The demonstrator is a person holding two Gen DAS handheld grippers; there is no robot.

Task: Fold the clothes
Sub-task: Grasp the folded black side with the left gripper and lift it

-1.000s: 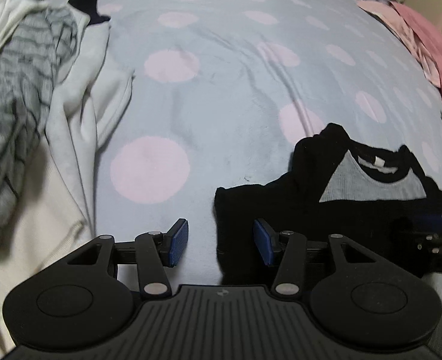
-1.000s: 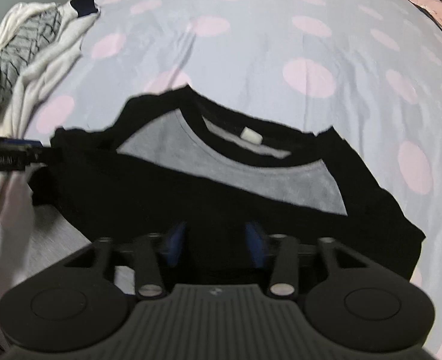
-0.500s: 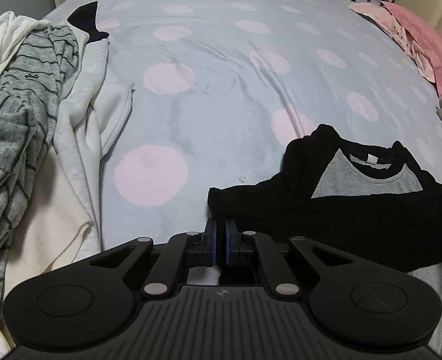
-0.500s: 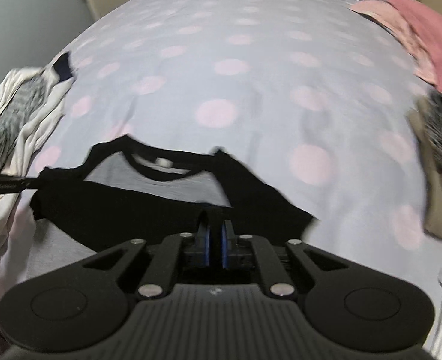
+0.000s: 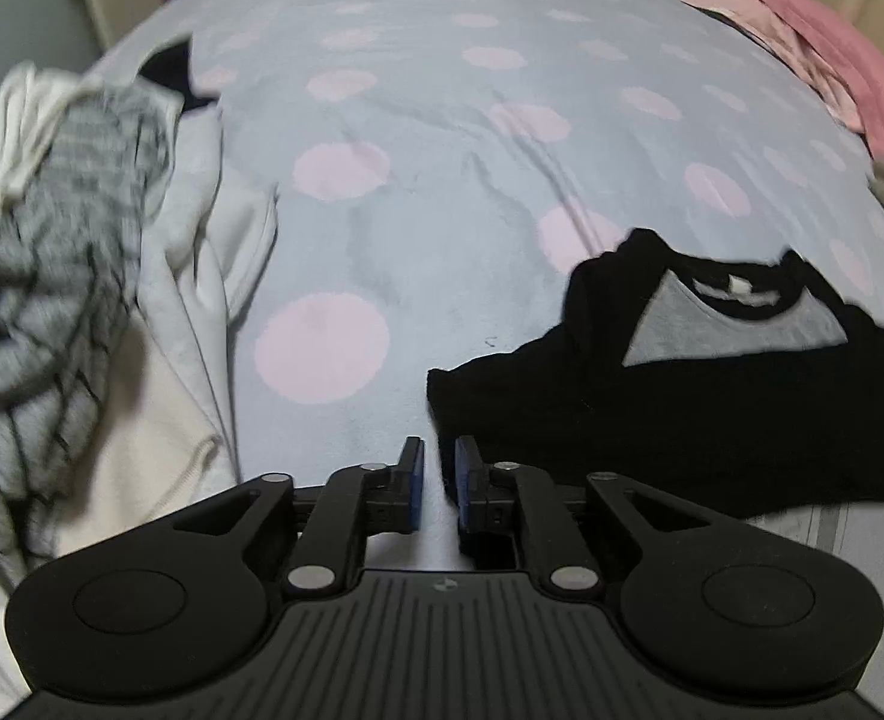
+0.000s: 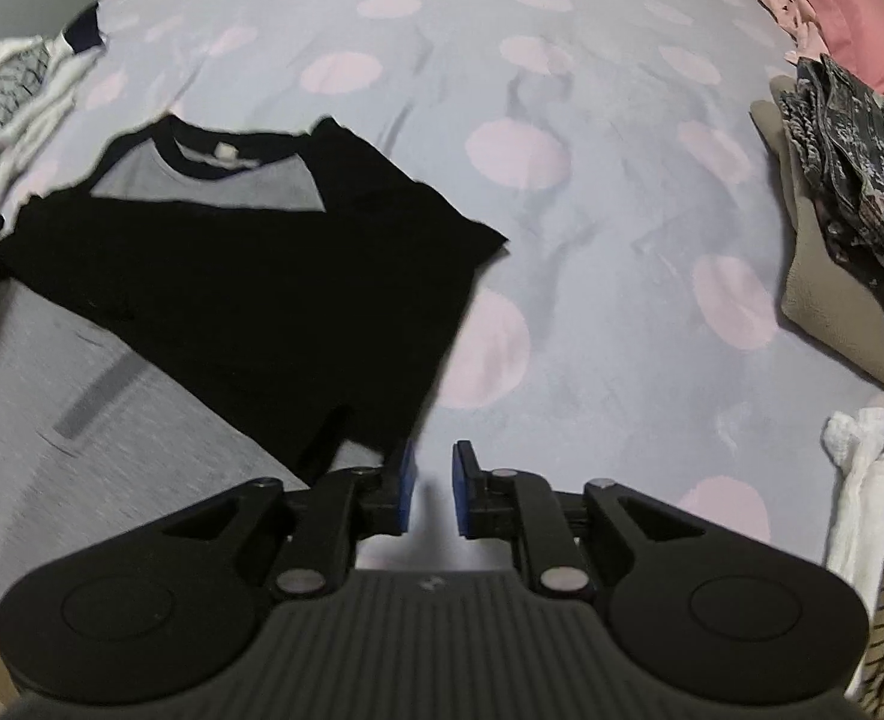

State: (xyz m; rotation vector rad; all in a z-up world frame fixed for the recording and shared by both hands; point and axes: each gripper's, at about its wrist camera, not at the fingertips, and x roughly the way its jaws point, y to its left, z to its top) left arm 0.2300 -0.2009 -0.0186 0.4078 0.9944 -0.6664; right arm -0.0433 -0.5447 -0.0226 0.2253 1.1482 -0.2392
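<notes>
My left claw (image 5: 438, 483) sits low over the bed cover (image 5: 442, 192). Its two blue pads have a small gap between them, and nothing is in the gap. I only see the blue-grey cover with pink dots there.

The black and grey shirt (image 5: 682, 396) lies just ahead of this claw and off to its right. Its near corner comes very close to the right pad, but I cannot tell if they touch. The shirt lies flat. Its long way runs from near the claw out to the far right. The neck hole with the small white tag points away from me.

To the left of the claw there is a pile of white and striped clothes (image 5: 75, 276). Far off on the right lies a pink cloth (image 5: 826, 54).

My right claw (image 6: 431, 486) is low over the cover too. Its pads are a little apart and hold nothing. Here the shirt (image 6: 249, 276) is ahead and to the left. Its black edge ends just beside the left pad. The neck points far and left. The grey part of the shirt spreads out near me on the left.

To the right of this claw is a striped and white bundle (image 6: 880, 480). Farther out on the right is a folded stack with a flowery cloth (image 6: 844, 168) on top.
</notes>
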